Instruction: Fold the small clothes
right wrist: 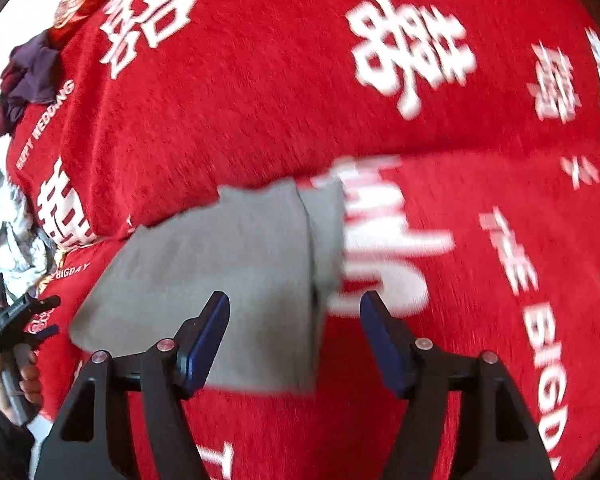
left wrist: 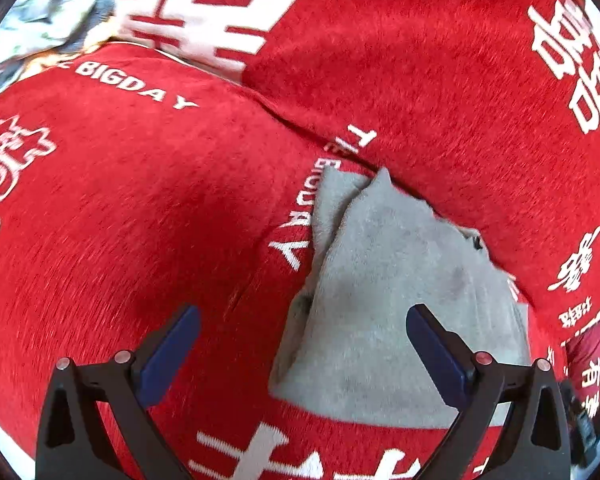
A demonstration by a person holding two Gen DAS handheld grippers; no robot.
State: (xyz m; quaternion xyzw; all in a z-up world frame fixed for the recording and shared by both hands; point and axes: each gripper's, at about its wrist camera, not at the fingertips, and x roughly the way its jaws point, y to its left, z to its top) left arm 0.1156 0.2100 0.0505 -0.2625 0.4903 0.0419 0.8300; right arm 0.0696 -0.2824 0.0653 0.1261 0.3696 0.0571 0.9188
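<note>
A small grey garment (left wrist: 384, 296) lies folded flat on a red blanket with white lettering (left wrist: 140, 200). My left gripper (left wrist: 302, 320) is open and empty just above the garment's near left edge. In the right wrist view the same grey garment (right wrist: 228, 276) lies ahead and to the left, its right part folded over. My right gripper (right wrist: 294, 308) is open and empty over the garment's near right edge. The left gripper (right wrist: 24, 320) also shows at the far left of the right wrist view, held in a hand.
The red blanket (right wrist: 480, 240) covers the whole surface, with a raised ridge behind the garment. A pile of dark purple clothes (right wrist: 28, 76) lies at its far left corner. Light patterned fabric (left wrist: 40, 12) lies beyond the blanket.
</note>
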